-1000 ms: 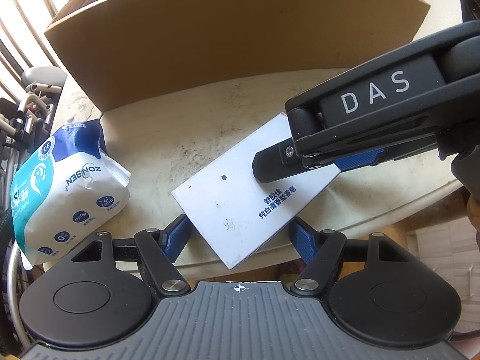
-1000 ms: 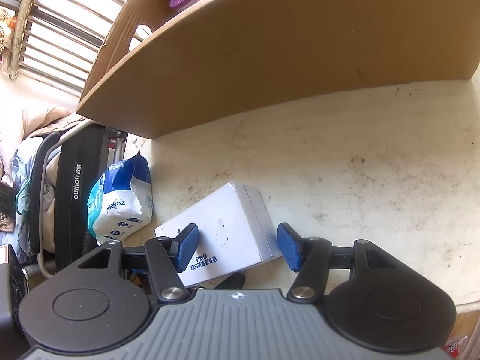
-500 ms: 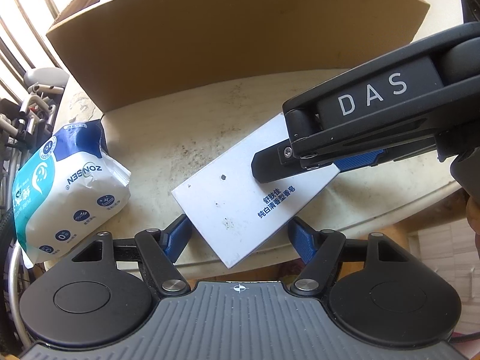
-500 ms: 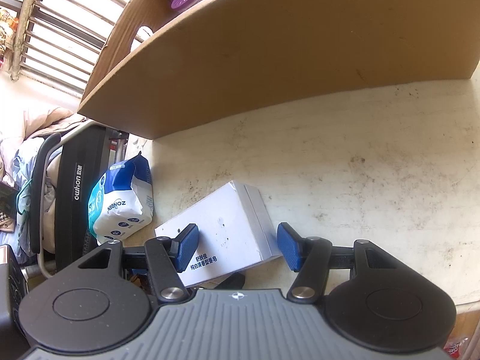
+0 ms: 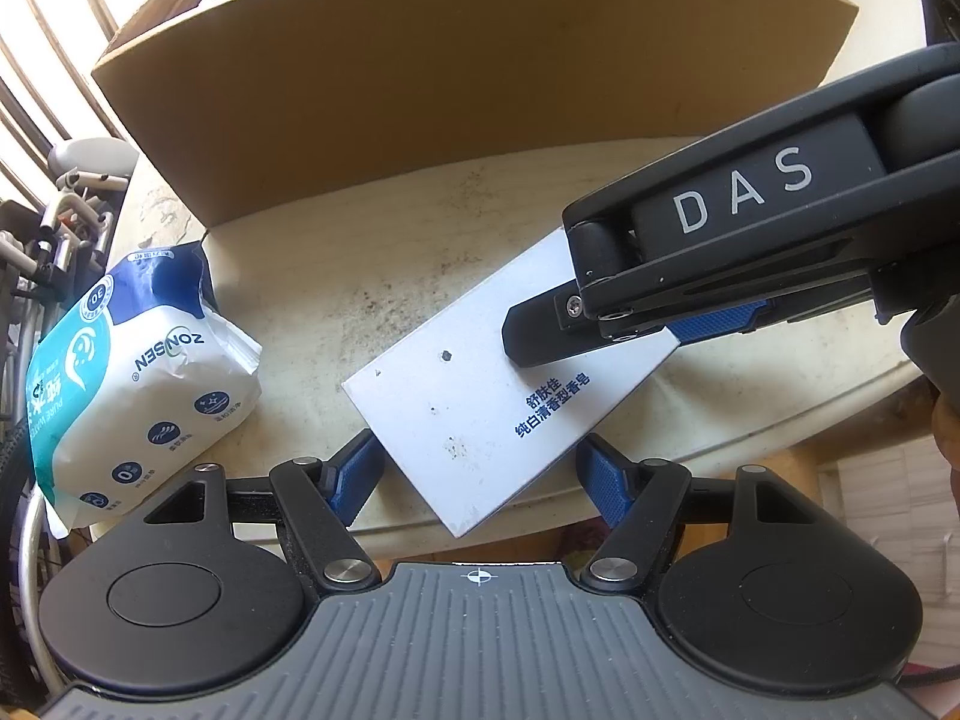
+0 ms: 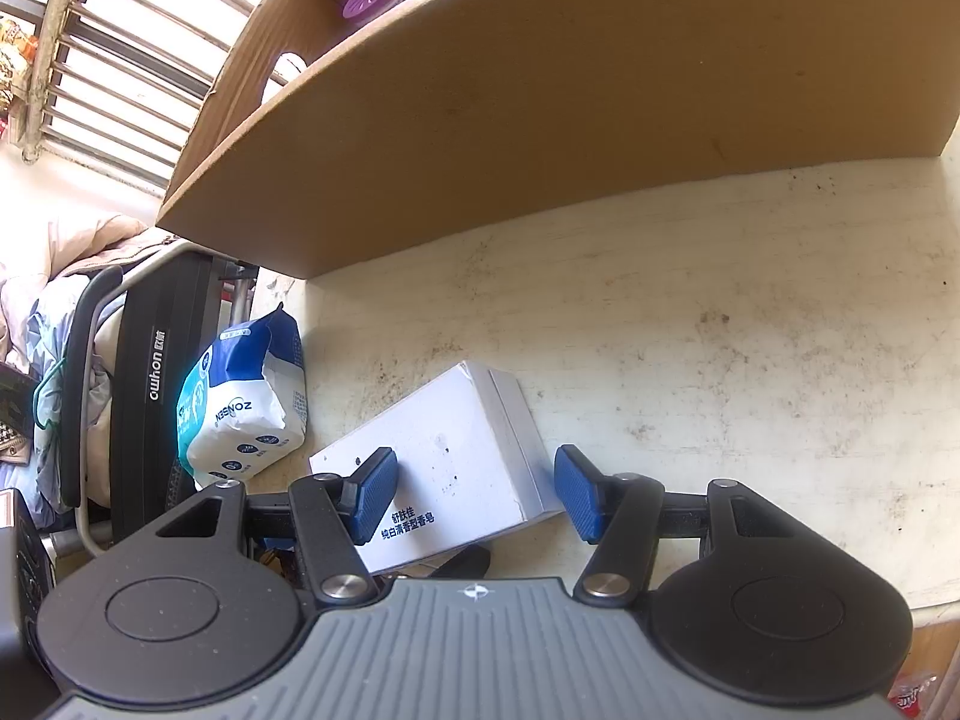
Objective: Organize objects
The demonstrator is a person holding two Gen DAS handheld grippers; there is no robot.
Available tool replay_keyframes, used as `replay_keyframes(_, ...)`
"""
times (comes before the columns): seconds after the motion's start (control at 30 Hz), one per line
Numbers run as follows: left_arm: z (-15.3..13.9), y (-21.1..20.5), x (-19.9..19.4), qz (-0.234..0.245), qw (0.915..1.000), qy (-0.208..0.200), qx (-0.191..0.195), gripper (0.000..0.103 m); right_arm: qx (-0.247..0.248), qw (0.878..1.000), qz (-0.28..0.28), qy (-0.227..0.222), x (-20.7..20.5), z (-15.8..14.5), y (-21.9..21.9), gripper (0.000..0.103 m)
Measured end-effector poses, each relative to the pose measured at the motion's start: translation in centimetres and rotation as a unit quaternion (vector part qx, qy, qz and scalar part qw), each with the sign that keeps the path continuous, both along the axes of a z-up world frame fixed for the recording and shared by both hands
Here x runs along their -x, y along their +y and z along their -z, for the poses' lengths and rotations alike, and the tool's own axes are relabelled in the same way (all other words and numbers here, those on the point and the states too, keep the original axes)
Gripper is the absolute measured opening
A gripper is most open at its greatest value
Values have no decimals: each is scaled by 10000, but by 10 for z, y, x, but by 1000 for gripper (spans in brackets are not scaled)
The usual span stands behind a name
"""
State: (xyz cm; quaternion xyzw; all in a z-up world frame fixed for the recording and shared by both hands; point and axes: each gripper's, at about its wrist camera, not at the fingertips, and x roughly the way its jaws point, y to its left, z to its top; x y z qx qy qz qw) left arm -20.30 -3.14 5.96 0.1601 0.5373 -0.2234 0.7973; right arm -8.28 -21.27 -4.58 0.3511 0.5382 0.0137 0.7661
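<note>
The white box (image 5: 480,414) lies flat on the table (image 6: 720,312), before the cardboard box (image 6: 540,108). Both grippers, left (image 5: 483,474) and right (image 6: 477,495), straddle it half open, pads not pressing; wipes pack (image 5: 126,396) beside

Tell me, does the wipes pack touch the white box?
Apart. The left wrist view shows bare table between the wipes pack and the white box.

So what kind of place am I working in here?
Probably a home, maybe a balcony or a room by a barred window: a stained table holds a cardboard box, a wet-wipes pack and a soap box; clothes are piled nearby.
</note>
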Motion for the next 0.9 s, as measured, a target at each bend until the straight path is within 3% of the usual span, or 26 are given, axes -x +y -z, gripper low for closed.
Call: replay_keyframes(0.9, -5, -5, 5, 0, 10000, -8, 2, 71, 37, 10000, -12, -14, -1, 1, 2, 62)
